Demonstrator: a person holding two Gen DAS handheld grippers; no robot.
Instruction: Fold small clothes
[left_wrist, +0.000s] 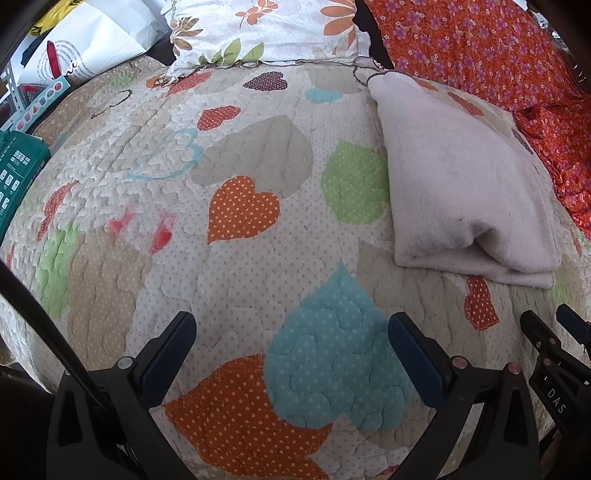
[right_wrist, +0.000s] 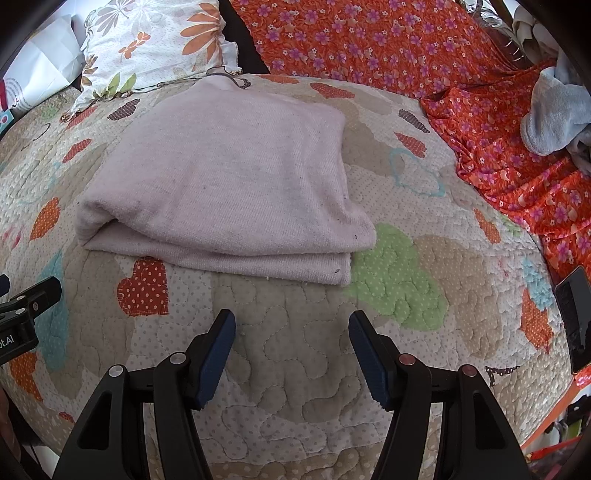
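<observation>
A pale pink knit garment (right_wrist: 229, 177) lies folded in a flat stack on the heart-patterned quilt (right_wrist: 288, 354). It also shows at the right of the left wrist view (left_wrist: 461, 177). My right gripper (right_wrist: 291, 332) is open and empty, just short of the garment's near edge. My left gripper (left_wrist: 291, 339) is open and empty over bare quilt (left_wrist: 258, 147), to the left of the garment. The right gripper's fingers (left_wrist: 535, 328) show at the lower right of the left wrist view.
A floral pillow (right_wrist: 155, 40) lies at the quilt's far edge. An orange flowered cloth (right_wrist: 406, 44) covers the back right, with a grey-blue fleece item (right_wrist: 554, 114) on it. A dark phone (right_wrist: 576, 317) lies at the right edge. Boxes and a white bag (left_wrist: 85, 48) sit far left.
</observation>
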